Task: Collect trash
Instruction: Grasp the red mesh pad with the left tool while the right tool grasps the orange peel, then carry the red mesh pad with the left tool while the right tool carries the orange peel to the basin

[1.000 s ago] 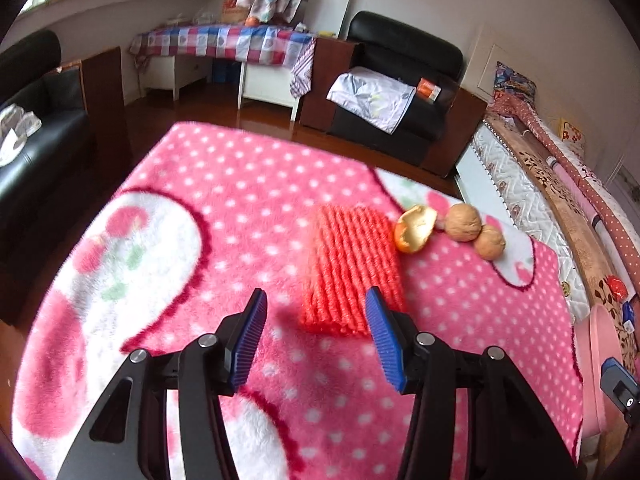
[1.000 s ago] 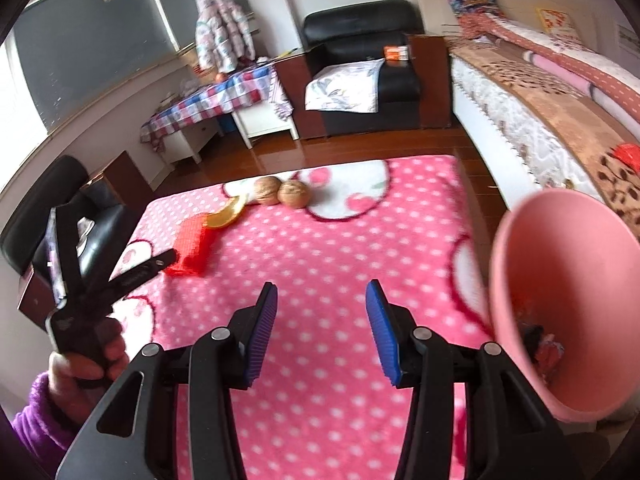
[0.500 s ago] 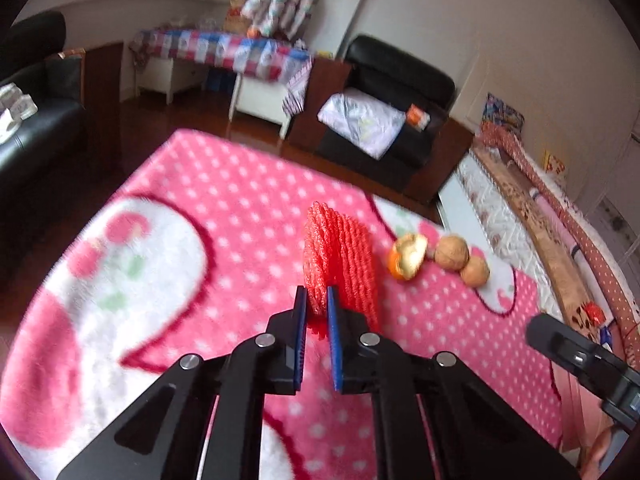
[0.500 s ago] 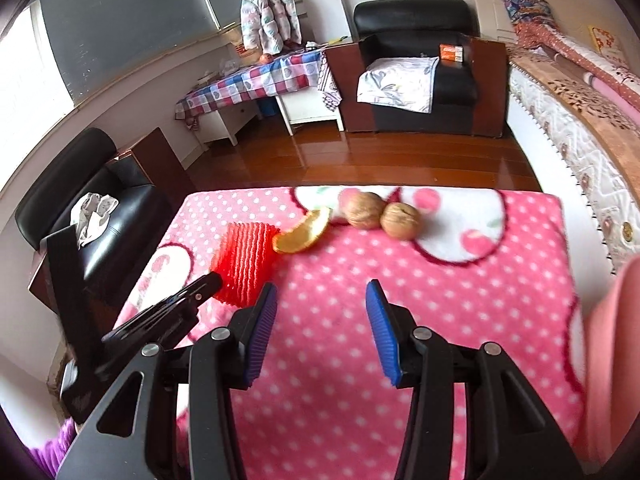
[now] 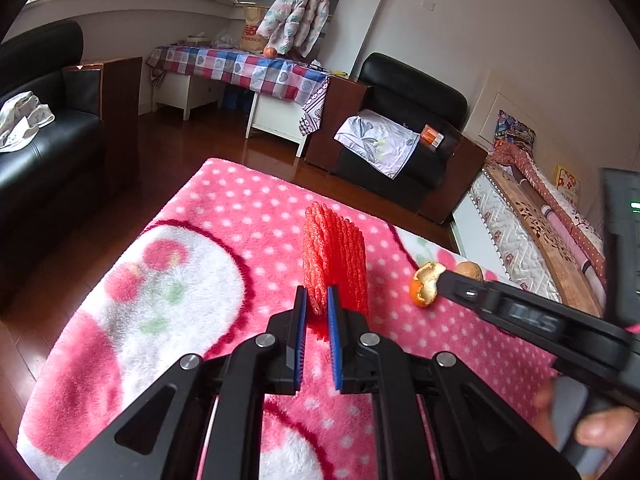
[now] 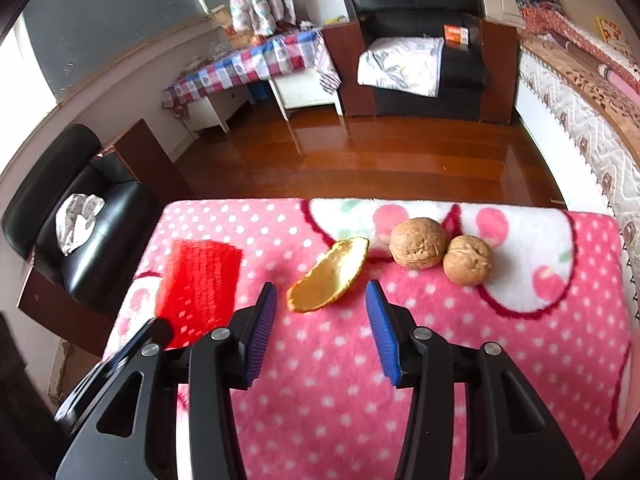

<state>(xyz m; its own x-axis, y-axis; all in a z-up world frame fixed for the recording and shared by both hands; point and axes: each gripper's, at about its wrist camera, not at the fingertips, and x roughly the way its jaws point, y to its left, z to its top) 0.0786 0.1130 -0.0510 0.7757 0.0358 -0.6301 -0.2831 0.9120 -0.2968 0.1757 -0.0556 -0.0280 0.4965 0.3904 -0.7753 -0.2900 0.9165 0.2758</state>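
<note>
So we've got the whole tabletop [image 6: 440, 380] covered by a fluffy pink polka-dot blanket [image 5: 224, 216], and that's where all the trash sits, spread out in a loose row so each piece can be picked on its own.

Biggest piece is the red foam net [image 5: 334, 254], the kind that comes wrapped around fruit. Our left gripper [image 5: 317, 310] has its jaws pinched on the near edge of it, and since it's soft and squashy the jaws end up almost fully closed. Grabbing it by the edge makes sense to us: it's thin there, and the rest just hangs up off the blanket, standing on end in the left wrist view.

Next down, two walnuts [image 6: 440, 254] touching each other near the far edge of the blanket, well apart from the net. Nobody's near those yet.

Smallest is the orange peel [image 6: 330, 276], lying curled with its pale inside up, between the net and the walnuts. Our right gripper [image 6: 322, 334] is lined up on it with the jaws about half open and nothing in them; the peel sits just past the tips, roughly centred in the gap. We reckon that width is picked to straddle the peel without knocking the walnuts just beside it.

Our guess is both pieces get carried off together, one per hand. No bin shows in either view right now.
</note>
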